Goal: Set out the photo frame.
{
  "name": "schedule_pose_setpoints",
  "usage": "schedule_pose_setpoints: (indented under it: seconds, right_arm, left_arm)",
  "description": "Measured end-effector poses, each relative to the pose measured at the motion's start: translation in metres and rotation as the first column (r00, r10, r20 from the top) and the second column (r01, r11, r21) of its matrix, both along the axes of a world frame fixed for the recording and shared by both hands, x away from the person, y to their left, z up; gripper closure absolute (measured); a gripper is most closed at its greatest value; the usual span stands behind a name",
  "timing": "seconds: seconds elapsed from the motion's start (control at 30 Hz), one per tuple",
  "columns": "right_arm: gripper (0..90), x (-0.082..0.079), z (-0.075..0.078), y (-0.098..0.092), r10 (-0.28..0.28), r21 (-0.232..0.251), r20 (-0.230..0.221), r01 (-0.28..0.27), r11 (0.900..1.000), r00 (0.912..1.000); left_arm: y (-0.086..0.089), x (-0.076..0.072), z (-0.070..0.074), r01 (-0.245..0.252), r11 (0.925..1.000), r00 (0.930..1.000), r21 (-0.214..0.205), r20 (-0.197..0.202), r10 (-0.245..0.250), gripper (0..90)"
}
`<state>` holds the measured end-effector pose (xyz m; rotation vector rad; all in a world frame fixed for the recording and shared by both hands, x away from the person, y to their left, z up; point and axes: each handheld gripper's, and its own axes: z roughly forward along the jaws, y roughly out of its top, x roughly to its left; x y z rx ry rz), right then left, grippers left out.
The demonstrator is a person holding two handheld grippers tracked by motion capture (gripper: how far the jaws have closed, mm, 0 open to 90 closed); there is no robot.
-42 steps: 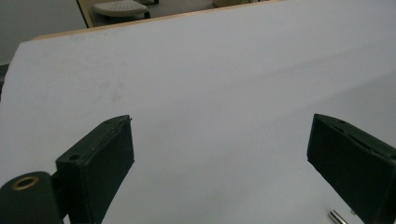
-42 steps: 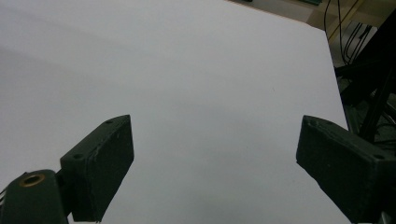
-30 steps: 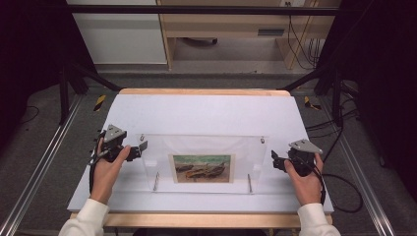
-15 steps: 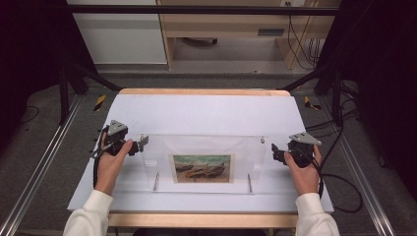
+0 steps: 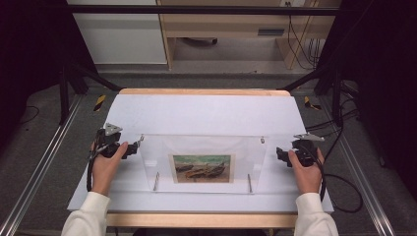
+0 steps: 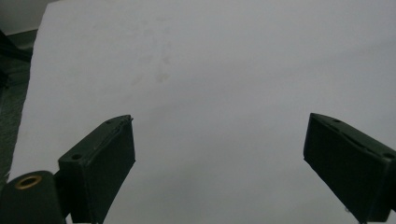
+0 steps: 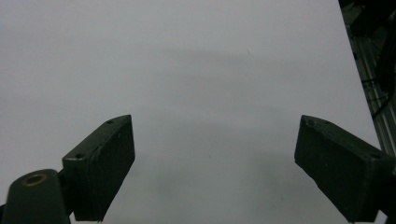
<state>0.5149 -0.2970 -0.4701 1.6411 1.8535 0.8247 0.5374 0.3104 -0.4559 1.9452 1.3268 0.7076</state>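
White table [image 5: 206, 115], clear picture frame [image 5: 201, 162].

High view: even overhead light, white table cover [image 5: 206, 115] bright, surroundings fall to near black at both sides. Clear acrylic frame [image 5: 201, 162] shows faint sheen, soft shadow beneath. Slightly soft, low detail. Both gripper views: dim, grey, flat white surface; near black jaws blurred, soft shadows between them.
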Motion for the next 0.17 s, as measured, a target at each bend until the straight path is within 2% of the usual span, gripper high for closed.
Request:
schedule_pose_setpoints:
  seconds: [0.1,0.17]
  right_arm:
    - [12.9,-0.0035,-0.0022,-0.0027,-0.008,-0.007,-0.022,0.008,0.9999,0.9997]
    - [12.3,-0.0072,-0.0029,-0.0008,-0.003,-0.007,-0.026,0.003,1.0,0.9996]
  left_arm:
    - [0.003,-0.0058,-0.0039,-0.006,0.9996,0.9998,0.028,-0.02,0.007,7.6]
    - [0.0038,-0.0112,-0.0032,-0.018,0.9995,0.9998,0.026,-0.002,0.018,7.5]
